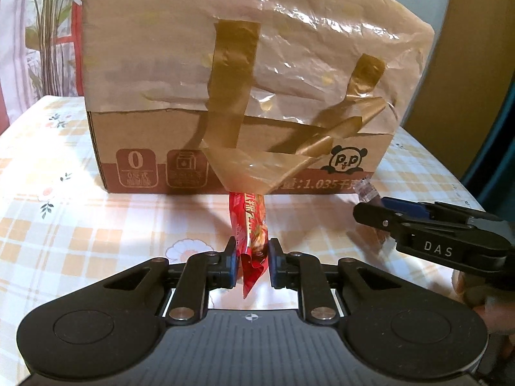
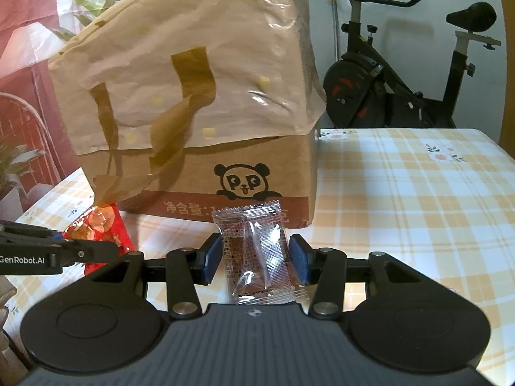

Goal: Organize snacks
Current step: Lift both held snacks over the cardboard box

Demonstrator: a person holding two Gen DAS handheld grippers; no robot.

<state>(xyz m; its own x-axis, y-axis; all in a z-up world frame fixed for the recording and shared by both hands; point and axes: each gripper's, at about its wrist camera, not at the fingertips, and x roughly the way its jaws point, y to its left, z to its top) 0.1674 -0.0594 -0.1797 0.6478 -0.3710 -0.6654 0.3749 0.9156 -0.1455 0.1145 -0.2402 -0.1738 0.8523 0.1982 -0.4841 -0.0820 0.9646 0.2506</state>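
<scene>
Left gripper (image 1: pixel 251 259) clamped tight on red snack packet (image 1: pixel 250 225), packet standing up between pads, near front of cardboard box (image 1: pixel 135 135). Right gripper (image 2: pixel 256 259) squeezing clear snack packet (image 2: pixel 257 251) with brown treat inside, also close to box front. Box on checked tablecloth (image 2: pixel 402 199), far side of both grippers, panda picture (image 2: pixel 243 181) on front, flap up, brown tape (image 1: pixel 233 74) hanging loose. Exercise bike (image 2: pixel 386 74) far right behind table. Green plant (image 1: pixel 48 16) far left.

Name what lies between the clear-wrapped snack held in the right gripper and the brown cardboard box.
Only bare checked tablecloth, seen in the right wrist view; the clear-wrapped snack stands before the cardboard box.
</scene>
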